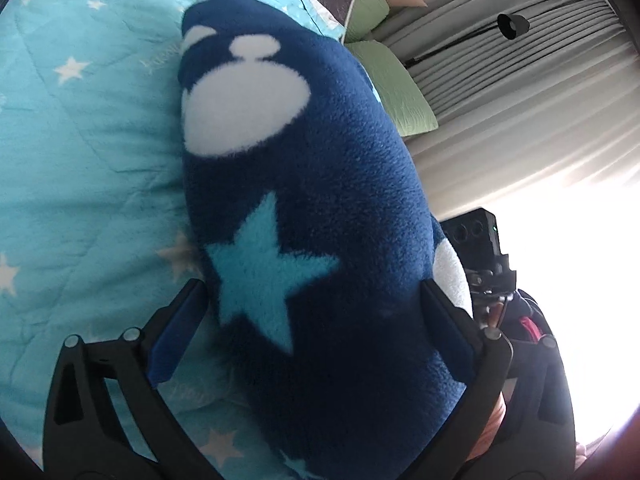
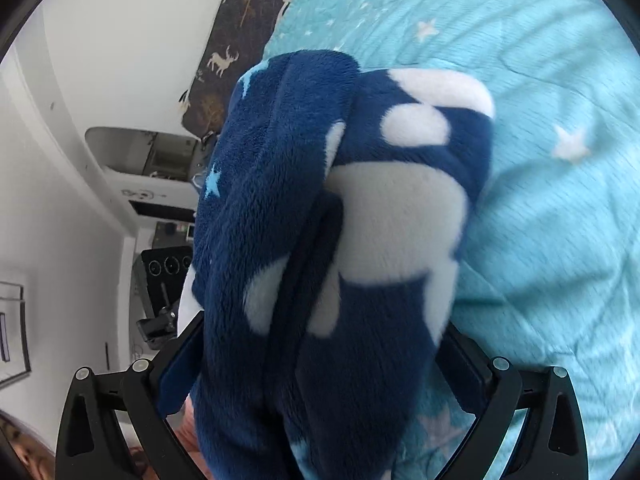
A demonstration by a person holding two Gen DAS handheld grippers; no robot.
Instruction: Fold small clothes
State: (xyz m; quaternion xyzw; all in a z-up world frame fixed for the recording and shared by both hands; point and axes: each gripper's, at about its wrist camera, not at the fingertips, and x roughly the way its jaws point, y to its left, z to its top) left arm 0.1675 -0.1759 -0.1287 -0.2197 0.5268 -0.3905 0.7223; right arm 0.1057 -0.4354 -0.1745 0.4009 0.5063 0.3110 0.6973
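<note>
A dark blue fleece garment (image 1: 320, 208) with white blobs and a light blue star fills the middle of the left wrist view, bunched into a thick roll that runs from the bottom of the frame up toward the upper left. It lies over a turquoise quilt (image 1: 80, 152) dotted with white stars – the cover of a bed. The left tongs (image 1: 316, 300) stand spread wide, one finger on each side of the roll at the lower part of the frame; the fleece sits between them, and the pads flank it without visibly squeezing it (contact at the right finger cannot be told).

In the right wrist view the same fleece garment (image 2: 328, 240) stands in the centre, folded over on itself with a deep crease down the middle. The right tongs (image 2: 320, 344) are also spread wide, their fingers on either side of the cloth at the lower edge – again the fabric lies between them, not pinched.

The quilt (image 2: 540, 200) fills the right side of that frame. At upper right of the left view hang grey curtains (image 1: 520, 72), with green pillows (image 1: 392, 80) beside them.
</note>
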